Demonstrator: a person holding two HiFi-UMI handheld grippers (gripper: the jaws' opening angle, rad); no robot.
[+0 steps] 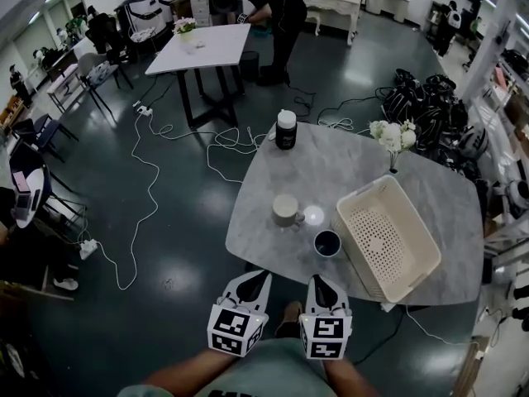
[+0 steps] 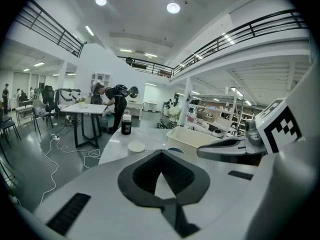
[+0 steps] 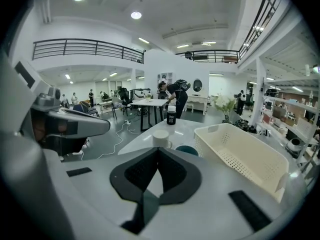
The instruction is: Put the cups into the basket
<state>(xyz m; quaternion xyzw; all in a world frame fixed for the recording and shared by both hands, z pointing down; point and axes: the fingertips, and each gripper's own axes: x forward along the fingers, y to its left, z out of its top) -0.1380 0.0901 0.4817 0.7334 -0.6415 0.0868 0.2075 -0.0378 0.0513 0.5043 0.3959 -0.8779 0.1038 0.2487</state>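
Observation:
A pale grey cup (image 1: 287, 210) and a dark blue cup (image 1: 327, 243) stand on the round marble table (image 1: 347, 168), just left of the cream basket (image 1: 387, 236). The basket holds nothing. My left gripper (image 1: 259, 276) and right gripper (image 1: 319, 281) hover side by side off the table's near edge, both shut and holding nothing. In the right gripper view the closed jaws (image 3: 159, 150) point at the grey cup (image 3: 161, 138) and the blue cup (image 3: 186, 149), with the basket (image 3: 240, 151) to the right. The left gripper view's closed jaws (image 2: 161, 153) face the basket (image 2: 192, 138).
A small white disc (image 1: 313, 216) lies between the cups. A black jar with a white lid (image 1: 286, 129) stands at the table's far edge, and a vase of white flowers (image 1: 393, 137) behind the basket. Cables (image 1: 149, 188) trail over the floor; a person (image 1: 277, 7) bends at a white table (image 1: 207, 46).

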